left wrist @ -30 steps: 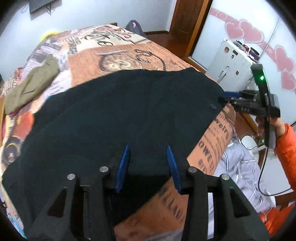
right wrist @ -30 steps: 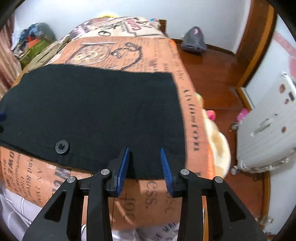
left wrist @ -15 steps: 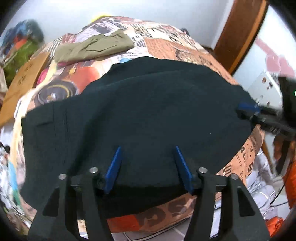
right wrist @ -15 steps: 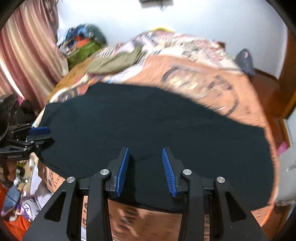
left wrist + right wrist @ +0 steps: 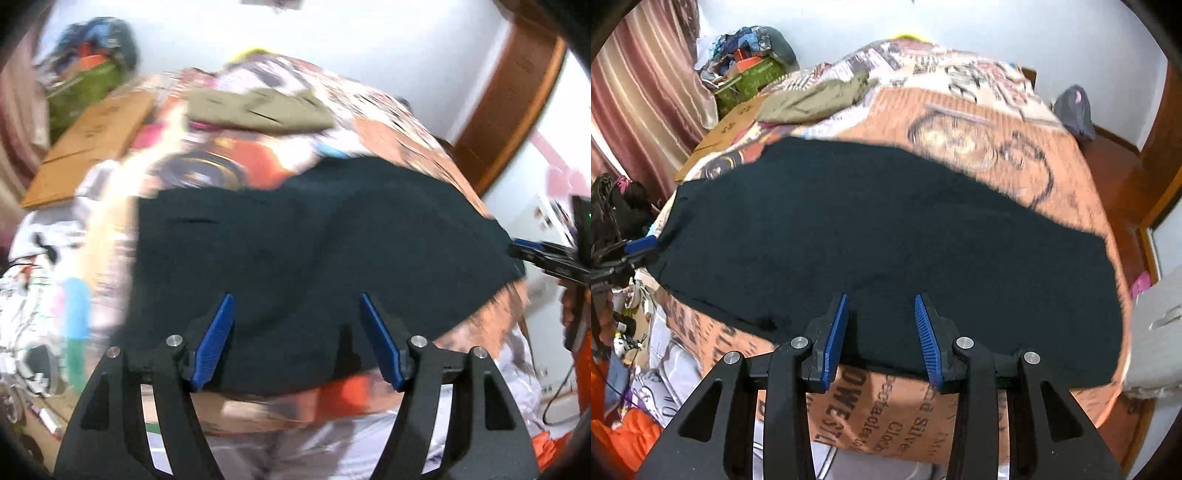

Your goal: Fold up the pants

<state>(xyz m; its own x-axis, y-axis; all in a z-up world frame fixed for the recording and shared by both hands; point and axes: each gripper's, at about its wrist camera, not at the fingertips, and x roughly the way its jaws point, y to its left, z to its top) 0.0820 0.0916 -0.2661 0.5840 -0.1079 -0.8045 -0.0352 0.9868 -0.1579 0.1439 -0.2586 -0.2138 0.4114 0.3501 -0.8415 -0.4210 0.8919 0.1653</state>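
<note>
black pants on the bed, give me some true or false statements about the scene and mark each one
1. The black pants lie spread flat on the patterned bedspread. True.
2. The left gripper is clamped shut on the pants. False: its jaws have just been opening and stand wide apart over the near edge of the cloth, pressing on nothing.
3. An olive green garment lies on the bed beyond the pants. True.
4. The olive garment lies on top of the black pants. False: it is apart from them, with bare bedspread between.
5. The right gripper holds a folded towel. False: its pads stand apart with only the pants' near edge seen between them.
</note>
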